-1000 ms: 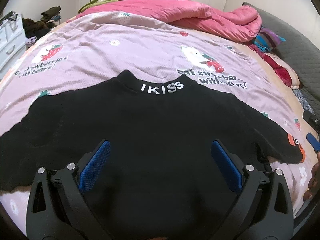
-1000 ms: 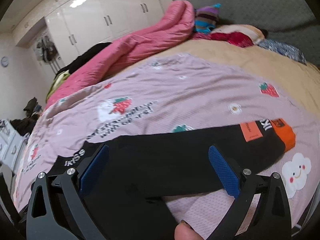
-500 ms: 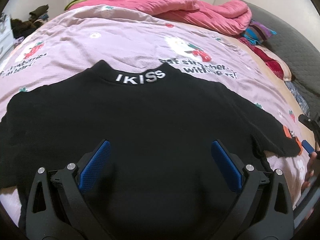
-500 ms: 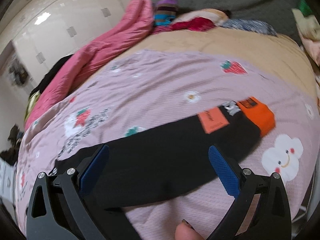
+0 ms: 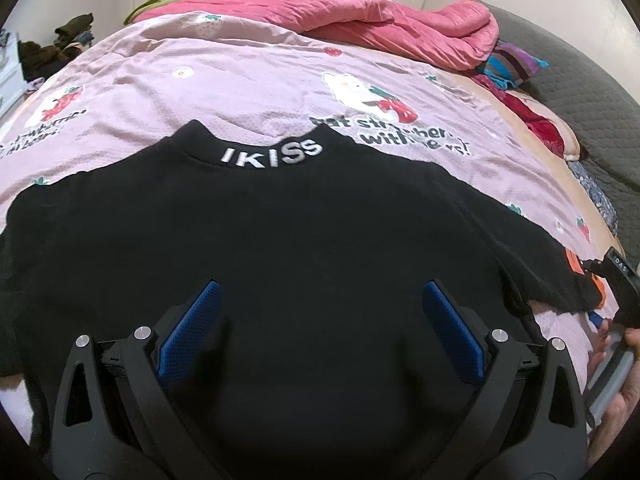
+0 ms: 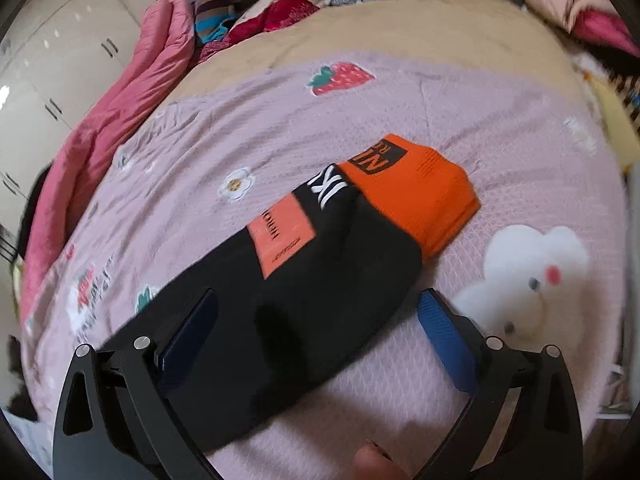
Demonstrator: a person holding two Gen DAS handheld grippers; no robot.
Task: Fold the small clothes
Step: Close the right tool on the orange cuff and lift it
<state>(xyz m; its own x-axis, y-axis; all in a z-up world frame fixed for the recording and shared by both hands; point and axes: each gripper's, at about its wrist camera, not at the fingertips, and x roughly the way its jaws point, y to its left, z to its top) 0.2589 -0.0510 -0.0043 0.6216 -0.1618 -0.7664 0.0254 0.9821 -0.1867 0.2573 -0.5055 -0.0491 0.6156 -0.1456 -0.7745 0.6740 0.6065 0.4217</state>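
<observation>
Black sweater (image 5: 304, 240) spread flat, front down, on the lilac strawberry-print sheet (image 5: 240, 88); collar lettered IKISS (image 5: 272, 155) pointing away from the near edge, toward the pink quilt (image 5: 360, 16). Right sleeve (image 6: 320, 280) stretched out sideways from the body, ending in an orange cuff (image 6: 416, 196), with an orange patch (image 6: 282, 236) just short of the cuff. Unfolded so far, judging by the full spread.

Left gripper (image 5: 320, 328) hovering over the lower middle of the sweater, jaws wide apart, nothing between them. Right gripper (image 6: 316, 332) poised over the sleeve, short of the patch, jaws likewise spread and empty, blue pads (image 6: 448, 340) straddling the sleeve's width. Also seen at the far right of the left view, beside the cuff, with a hand (image 5: 624, 368) on it.

Risks from here, as judgement only:
- Pinching sheet along with sleeve, both being thin and lying in contact; would drag the bedding and wrinkle the sweater.
- Catching only the top layer of the sleeve; would let the lower layer sag and give a crooked fold.
- Gripping so far from the cuff; free end likely to flop and trail over the body.
- Soft bed giving under pressure; a jaw could slide off the knit.
- Right view blurred, so aim at the sleeve edge uncertain.
- Body unpinned; could shift with the sleeve.
</observation>
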